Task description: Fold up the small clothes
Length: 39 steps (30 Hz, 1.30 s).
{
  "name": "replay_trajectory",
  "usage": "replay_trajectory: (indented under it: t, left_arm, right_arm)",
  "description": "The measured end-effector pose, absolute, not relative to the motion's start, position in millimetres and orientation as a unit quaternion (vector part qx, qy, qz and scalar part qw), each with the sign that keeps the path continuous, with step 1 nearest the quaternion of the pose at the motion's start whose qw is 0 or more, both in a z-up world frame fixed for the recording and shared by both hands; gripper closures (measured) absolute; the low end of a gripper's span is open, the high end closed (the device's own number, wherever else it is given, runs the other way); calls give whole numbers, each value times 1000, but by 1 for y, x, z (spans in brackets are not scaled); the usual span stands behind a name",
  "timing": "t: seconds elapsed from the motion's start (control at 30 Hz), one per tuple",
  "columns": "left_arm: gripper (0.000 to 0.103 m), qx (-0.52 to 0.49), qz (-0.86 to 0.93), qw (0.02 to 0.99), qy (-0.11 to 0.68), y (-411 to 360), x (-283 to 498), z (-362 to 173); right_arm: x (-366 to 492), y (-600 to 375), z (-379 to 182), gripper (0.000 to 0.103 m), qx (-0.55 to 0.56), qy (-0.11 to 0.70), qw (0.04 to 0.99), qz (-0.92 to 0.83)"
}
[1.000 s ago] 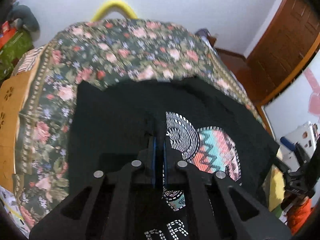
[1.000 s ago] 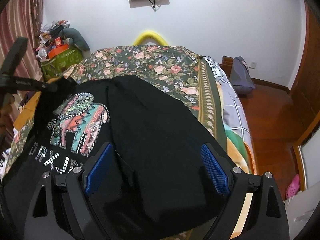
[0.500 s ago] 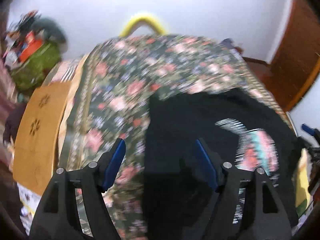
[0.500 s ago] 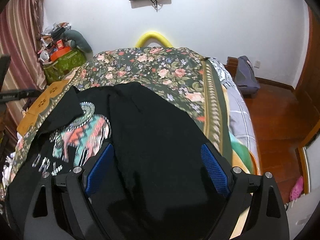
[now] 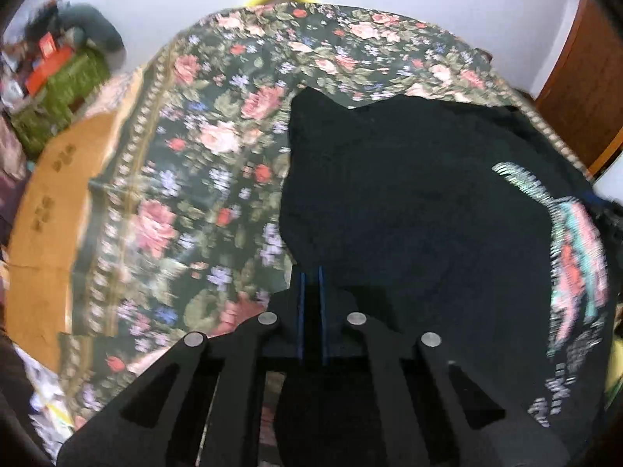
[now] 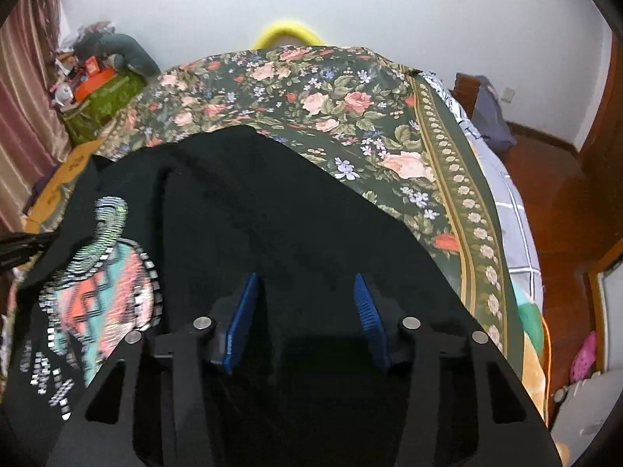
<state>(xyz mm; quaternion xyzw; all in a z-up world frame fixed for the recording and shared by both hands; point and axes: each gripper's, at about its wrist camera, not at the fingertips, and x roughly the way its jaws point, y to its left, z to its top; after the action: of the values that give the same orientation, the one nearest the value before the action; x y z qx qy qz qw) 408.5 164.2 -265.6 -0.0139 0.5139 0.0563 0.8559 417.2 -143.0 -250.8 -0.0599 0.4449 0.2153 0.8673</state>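
Presently: black shirt (image 6: pixel 272 214) spread on floral bedspread (image 6: pixel 350 116). Left tool (image 5: pixel 310 272) pinched shut on its edge. Right tool (image 6: pixel 305 284) half-open over cloth, jaws just closing, gripping nothing.

Your left wrist view smears with motion blur, worst on the floral bedspread (image 5: pixel 218 179). Your right wrist view stays sharper. Both have even, soft room light, dark rounded corners and fisheye bending; the black shirt (image 6: pixel 272 210) loses fold detail.
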Motion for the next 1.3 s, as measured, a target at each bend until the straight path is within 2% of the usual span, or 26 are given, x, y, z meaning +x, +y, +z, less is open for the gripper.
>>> replay_trajectory:
  t: [0.23, 0.37, 0.43, 0.5, 0.53, 0.7, 0.9, 0.97, 1.0, 1.03, 1.07, 1.13, 1.3]
  left_arm:
    - [94, -1, 74, 853, 516, 168, 400, -265]
    - [79, -22, 65, 860, 505, 165, 387, -240]
    - [68, -23, 60, 868, 492, 157, 382, -226]
    - [47, -17, 58, 878, 474, 150, 376, -213]
    - [44, -13, 57, 884, 464, 145, 372, -208]
    - [41, -9, 30, 889, 457, 120, 367, -204]
    - [41, -11, 22, 870, 492, 101, 382, -239]
    - [41, -16, 26, 867, 498, 98, 385, -251]
    - [40, -19, 27, 868, 495, 97, 384, -253]
    - [40, -24, 28, 870, 492, 98, 384, -253]
    - [39, -27, 29, 870, 491, 98, 383, -254]
    - [38, -34, 27, 869, 493, 100, 383, -255]
    - [35, -34, 29, 869, 492, 100, 383, -257]
  right_arm:
    - [408, -152, -239, 56, -61, 451, 861, 226]
    - [381, -181, -221, 52, -60, 439, 869, 220]
    - [367, -203, -214, 44, -54, 430, 877, 209]
    - [352, -230, -210, 41, -58, 423, 884, 189]
    - [349, -238, -209, 40, -58, 424, 886, 180]
    - [337, -286, -217, 40, -34, 432, 891, 133]
    - [347, -308, -243, 40, 7, 452, 885, 113]
    - [352, -311, -249, 46, 30, 453, 883, 116]
    - [353, -314, -250, 54, 47, 451, 883, 124]
    - [354, -315, -250, 64, 61, 448, 883, 129]
    - [355, -316, -250, 78, 70, 445, 883, 133]
    - [359, -313, -248, 97, 78, 442, 882, 144]
    - [361, -313, -229, 100, 54, 431, 888, 150]
